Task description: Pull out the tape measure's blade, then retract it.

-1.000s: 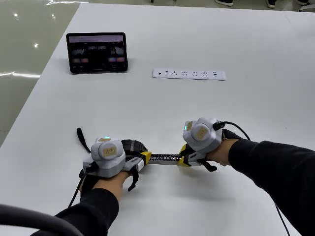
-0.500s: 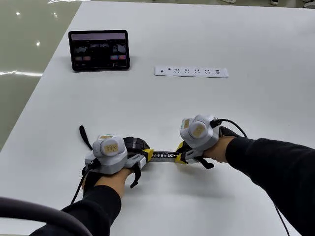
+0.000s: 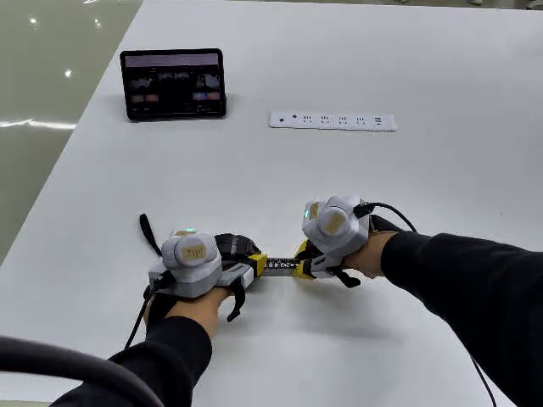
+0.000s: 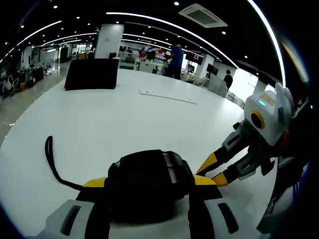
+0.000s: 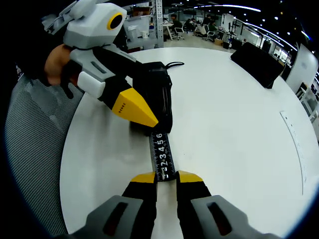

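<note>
A black tape measure case rests on the white table, clamped between the yellow-tipped jaws of my left gripper. In the head view the case lies beside the left gripper. A short length of black blade with white numbers runs from the case to my right gripper, which is shut on the blade's end. The right gripper sits close to the right of the case, with little blade showing between them. A black wrist strap trails off the case to the left.
A dark tablet stands upright at the back left of the table. A white power strip lies flat at the back middle. The table's left edge drops to a glossy floor. A black cable runs from the right gripper.
The right gripper has moved left toward the case, and the visible length of blade between the two grippers has shrunk. The left gripper stays clamped on the case.
</note>
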The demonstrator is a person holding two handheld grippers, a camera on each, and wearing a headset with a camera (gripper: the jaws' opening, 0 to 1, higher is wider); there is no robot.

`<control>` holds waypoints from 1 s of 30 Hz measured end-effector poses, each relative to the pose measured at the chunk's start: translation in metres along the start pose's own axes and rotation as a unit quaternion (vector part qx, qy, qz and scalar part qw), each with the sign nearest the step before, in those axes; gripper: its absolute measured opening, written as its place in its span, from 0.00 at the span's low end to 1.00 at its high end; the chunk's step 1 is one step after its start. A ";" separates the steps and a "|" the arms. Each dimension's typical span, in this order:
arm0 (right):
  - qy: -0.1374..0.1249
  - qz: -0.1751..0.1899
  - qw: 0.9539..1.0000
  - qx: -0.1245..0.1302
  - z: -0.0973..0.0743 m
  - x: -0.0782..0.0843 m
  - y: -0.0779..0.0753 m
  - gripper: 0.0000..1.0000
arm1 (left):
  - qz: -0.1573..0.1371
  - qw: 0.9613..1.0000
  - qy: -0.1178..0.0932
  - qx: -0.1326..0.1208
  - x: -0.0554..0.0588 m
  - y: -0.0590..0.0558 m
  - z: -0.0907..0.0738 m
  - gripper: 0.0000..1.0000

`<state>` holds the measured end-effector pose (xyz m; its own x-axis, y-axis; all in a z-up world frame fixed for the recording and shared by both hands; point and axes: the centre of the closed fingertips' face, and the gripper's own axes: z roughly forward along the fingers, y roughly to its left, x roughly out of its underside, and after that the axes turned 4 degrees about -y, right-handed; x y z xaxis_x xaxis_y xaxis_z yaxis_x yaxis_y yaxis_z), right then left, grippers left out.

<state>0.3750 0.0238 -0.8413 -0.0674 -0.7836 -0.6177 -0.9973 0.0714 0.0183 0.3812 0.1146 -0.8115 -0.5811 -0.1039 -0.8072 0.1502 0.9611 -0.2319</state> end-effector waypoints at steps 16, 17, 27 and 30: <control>-0.008 0.015 1.000 0.001 0.004 -0.005 0.002 0.10 | -0.001 1.000 0.001 0.001 0.000 0.001 0.000 0.59; -0.009 0.018 1.000 0.001 0.004 -0.006 0.002 0.10 | -0.001 1.000 0.001 0.001 0.000 0.001 0.000 0.59; -0.015 0.022 1.000 0.000 0.007 -0.011 0.003 0.10 | -0.002 1.000 0.001 0.001 -0.001 0.001 0.000 0.59; -0.017 0.019 1.000 -0.002 0.010 -0.014 0.004 0.10 | -0.004 1.000 0.002 0.002 -0.001 0.001 0.000 0.59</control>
<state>0.3724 0.0408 -0.8404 -0.1050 -0.7587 -0.6429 -0.9941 0.0987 0.0459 0.3818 0.1159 -0.8107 -0.5861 -0.1094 -0.8029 0.1501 0.9591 -0.2402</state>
